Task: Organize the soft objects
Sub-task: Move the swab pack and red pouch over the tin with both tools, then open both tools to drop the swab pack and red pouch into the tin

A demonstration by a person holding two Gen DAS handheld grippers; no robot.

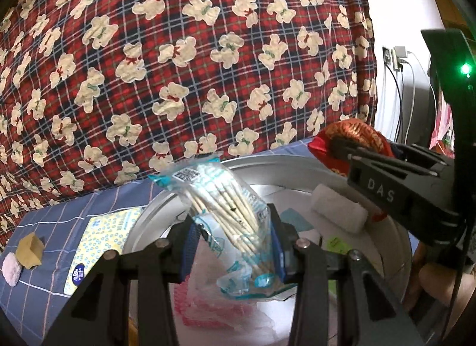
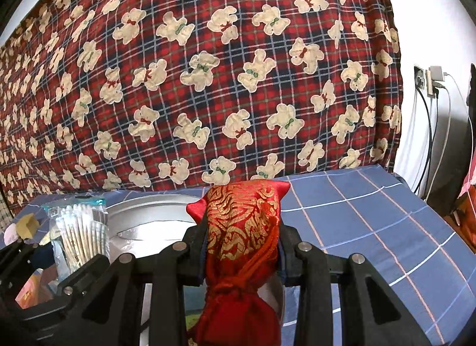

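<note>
**Both grippers loaded over the basin — sorting approx. midway**

A pack of cotton swabs is pinched by the left gripper, held tilted above the metal basin. A red-and-gold brocade pouch is clamped by the right gripper, held at the basin's right edge w/ its knotted end hanging down.

Already seen in the basin: a white rolled cloth, a pink-printed plastic bag, plus a few small packets that cannot be made out clearly.

Left on the bed sheet, outside the basin: a tissue pack, a tan sponge piece, a pink puff. Judged: two items to be released, approx. three yet to be collected.
</note>
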